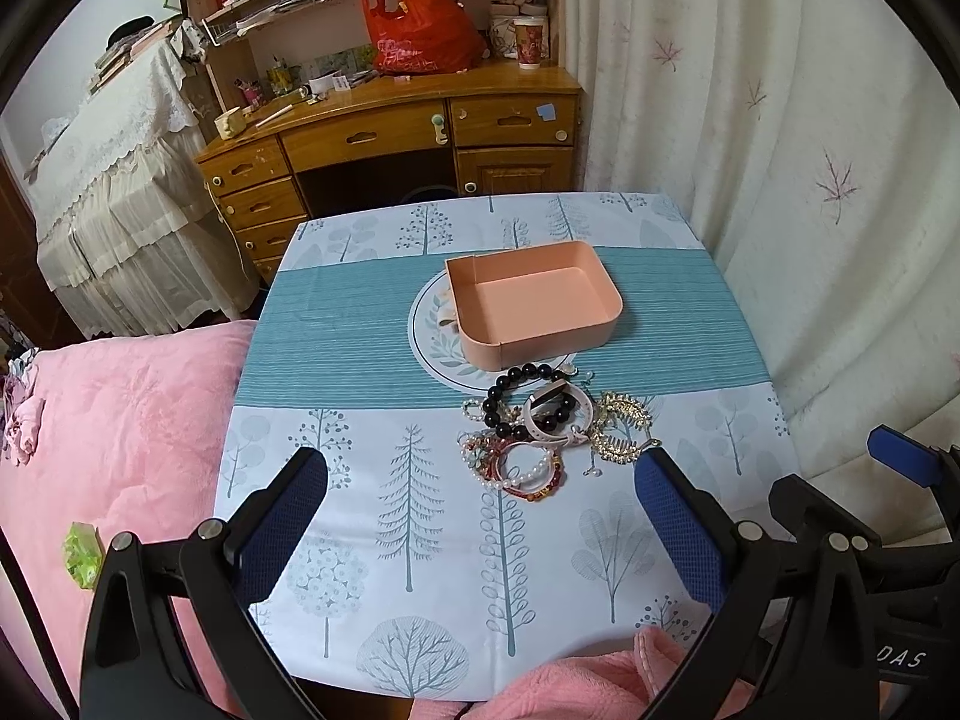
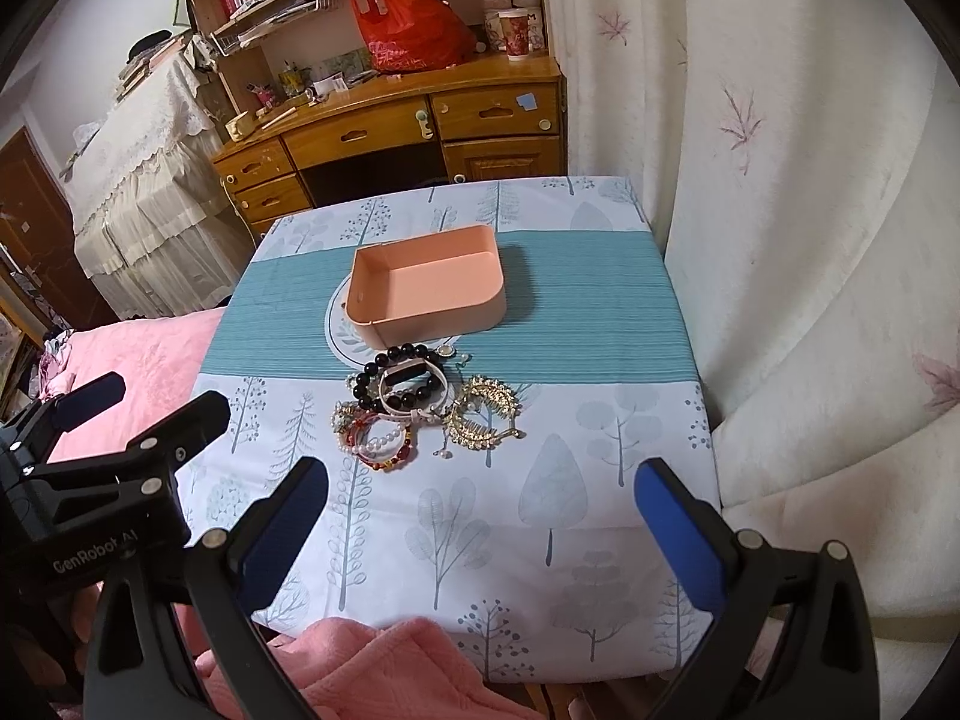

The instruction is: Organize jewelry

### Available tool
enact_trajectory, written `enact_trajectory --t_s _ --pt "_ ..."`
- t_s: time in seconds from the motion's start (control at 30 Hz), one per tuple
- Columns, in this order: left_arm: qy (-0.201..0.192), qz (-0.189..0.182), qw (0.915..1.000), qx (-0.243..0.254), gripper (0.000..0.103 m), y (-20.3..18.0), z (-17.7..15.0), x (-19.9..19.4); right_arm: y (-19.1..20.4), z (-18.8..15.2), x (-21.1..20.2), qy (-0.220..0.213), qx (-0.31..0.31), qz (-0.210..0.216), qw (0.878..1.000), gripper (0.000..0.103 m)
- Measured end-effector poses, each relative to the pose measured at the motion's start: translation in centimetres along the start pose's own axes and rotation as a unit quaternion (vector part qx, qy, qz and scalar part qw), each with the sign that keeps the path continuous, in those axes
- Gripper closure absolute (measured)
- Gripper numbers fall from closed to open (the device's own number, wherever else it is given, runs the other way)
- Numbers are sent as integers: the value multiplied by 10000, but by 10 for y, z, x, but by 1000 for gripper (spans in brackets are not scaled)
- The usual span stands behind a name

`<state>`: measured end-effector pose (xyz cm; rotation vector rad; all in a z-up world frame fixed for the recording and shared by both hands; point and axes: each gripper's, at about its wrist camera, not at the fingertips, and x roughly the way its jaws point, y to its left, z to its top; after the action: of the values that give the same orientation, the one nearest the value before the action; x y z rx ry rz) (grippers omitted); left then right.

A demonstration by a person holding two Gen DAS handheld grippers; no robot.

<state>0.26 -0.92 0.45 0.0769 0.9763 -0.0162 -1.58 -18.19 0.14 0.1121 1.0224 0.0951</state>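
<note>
The left gripper hangs low over the near part of the table, its blue-padded fingers spread wide apart and holding nothing. The right gripper sits beside it at about the same height, its tongs likewise wide apart and empty; each shows at the edge of the other's view.

Ahead of both lies the tangled pile of jewelry: a black bead bracelet, a white band, pearl and red bead strings and a gold leaf-shaped piece. It lies on the tree-printed white and teal tablecloth, just in front of the empty pink rectangular plastic tray.

Pink fleece lies at the near table edge. Beyond stand a wooden desk with drawers, a red plastic bag and cream curtains.
</note>
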Motion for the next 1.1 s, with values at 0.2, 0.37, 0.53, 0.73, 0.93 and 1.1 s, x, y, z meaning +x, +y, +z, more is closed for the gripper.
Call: enact_trajectory --t_s 0.2,0.37,0.53,0.73,0.93,1.1 --pt "88 22 9999 61 2 -6 3 2 -6 2 2 14 47 27 10000 1" --pt "167 53 9997 178 1 -11 5 6 -10 3 3 15 126 52 9999 1" --pt "405 -192 9989 139 1 -6 6 13 -13 0 9 17 214 169 9996 1" --pt "661 -176 9977 -17 1 4 5 34 -11 -12 17 -21 93 190 9998 1" --pt "861 -500 9950 8 1 9 -12 70 -4 -31 42 -456 -467 -29 9979 1" --pt "718 -932 9929 151 1 3 -34 102 2 -47 76 -622 -1084 -198 9920 1"
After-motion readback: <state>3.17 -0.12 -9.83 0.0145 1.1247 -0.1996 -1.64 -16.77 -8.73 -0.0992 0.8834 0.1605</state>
